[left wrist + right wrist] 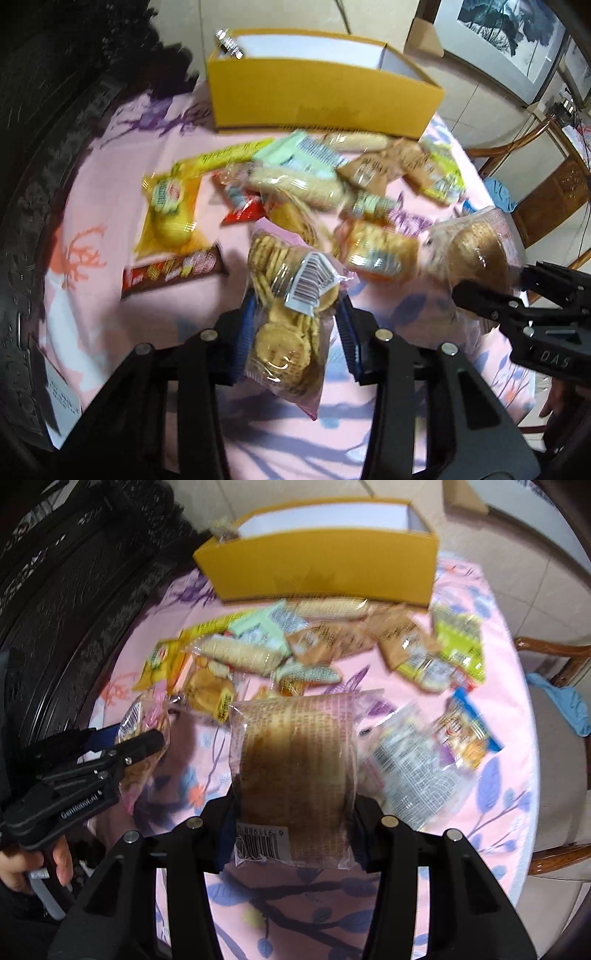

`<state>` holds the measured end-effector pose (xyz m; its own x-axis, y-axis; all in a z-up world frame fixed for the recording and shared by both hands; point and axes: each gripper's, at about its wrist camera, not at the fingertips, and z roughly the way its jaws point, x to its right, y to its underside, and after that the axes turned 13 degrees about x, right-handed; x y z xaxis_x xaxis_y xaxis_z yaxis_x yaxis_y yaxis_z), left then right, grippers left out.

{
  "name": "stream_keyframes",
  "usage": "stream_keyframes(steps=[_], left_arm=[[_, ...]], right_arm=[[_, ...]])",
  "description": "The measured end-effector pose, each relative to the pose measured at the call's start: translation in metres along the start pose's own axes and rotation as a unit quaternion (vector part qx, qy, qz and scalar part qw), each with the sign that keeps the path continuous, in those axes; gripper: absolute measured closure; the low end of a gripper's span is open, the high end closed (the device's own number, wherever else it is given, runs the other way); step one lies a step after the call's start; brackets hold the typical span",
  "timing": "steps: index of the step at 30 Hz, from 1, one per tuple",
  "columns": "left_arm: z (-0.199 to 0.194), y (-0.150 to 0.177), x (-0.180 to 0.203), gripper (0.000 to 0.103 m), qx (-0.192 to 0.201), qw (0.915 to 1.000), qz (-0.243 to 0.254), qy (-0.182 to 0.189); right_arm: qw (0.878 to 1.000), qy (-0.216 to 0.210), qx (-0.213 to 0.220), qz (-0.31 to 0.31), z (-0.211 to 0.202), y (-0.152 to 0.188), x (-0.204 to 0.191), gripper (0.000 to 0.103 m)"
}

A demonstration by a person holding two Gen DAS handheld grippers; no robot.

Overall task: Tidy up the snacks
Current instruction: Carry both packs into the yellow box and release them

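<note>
Barely begun, by the look of it. Open yellow cardboard box [325,99] at the far edge of the pink floral tablecloth [92,206], with only one small crinkled wrapper [229,44] poking over its far-left corner; interior otherwise hidden. In front of the box, a loose heap of wrapped snacks [317,177] left to sort, including a yellow cake pouch [170,214] and a brown chocolate bar [173,271] off to its left.

Nearer than the heap, well short of the box, two packets lifted. Right gripper [295,812] clamped around the lower half of a clear-wrapped brown loaf cake [295,760], barcode end hanging towards the camera. Left gripper [295,321] partly closed, blue fingers [246,325] pressed against both sides of a clear bag of round golden crackers [288,314], top end projecting beyond the tips towards the box.
</note>
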<state>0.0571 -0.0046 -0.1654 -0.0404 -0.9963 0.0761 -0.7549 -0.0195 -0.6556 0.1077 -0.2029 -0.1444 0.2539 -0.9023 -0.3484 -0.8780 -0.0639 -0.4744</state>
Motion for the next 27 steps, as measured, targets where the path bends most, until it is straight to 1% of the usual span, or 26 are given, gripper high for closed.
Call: stream_keyframes(steps=[2,4,6,7,10,13,16,18,27], left_arm=[[0.001,-0.016,0.005,0.062,0.012,0.9999,-0.004,0.002],[0.001,-0.034,0.009,0.062,0.026,0.9996,-0.012,0.005],[0.000,-0.054,0.012,0.062,0.044,0.9988,-0.017,0.009],[-0.002,-0.069,0.015,0.062,0.059,0.9981,-0.015,0.007],[-0.004,-0.101,0.018,0.062,0.084,0.9963,-0.017,0.004],[-0.005,-0.122,0.018,0.062,0.099,0.9948,-0.025,0.006],[-0.007,-0.132,0.018,0.062,0.107,0.9939,-0.026,0.009],[-0.006,-0.135,0.020,0.062,0.107,0.9939,-0.025,0.012],[0.010,-0.148,0.020,0.062,0.100,0.9944,-0.029,0.020]], right_arm=[[1.000,0.010,0.008,0.002,-0.003,-0.012,0.000,0.052],[1.000,0.012,0.021,0.007,-0.008,-0.028,0.000,0.052],[0.999,0.015,0.039,0.009,-0.013,-0.047,-0.002,0.052],[0.999,0.015,0.046,0.010,-0.016,-0.054,-0.003,0.052],[0.997,0.016,0.072,0.014,-0.025,-0.079,-0.002,0.052],[0.995,0.018,0.091,0.021,-0.031,-0.097,0.001,0.052],[0.994,0.020,0.104,0.027,-0.035,-0.111,0.007,0.052],[0.994,0.022,0.107,0.029,-0.035,-0.114,0.011,0.052],[0.994,0.022,0.097,0.033,-0.019,-0.127,0.014,0.052]])
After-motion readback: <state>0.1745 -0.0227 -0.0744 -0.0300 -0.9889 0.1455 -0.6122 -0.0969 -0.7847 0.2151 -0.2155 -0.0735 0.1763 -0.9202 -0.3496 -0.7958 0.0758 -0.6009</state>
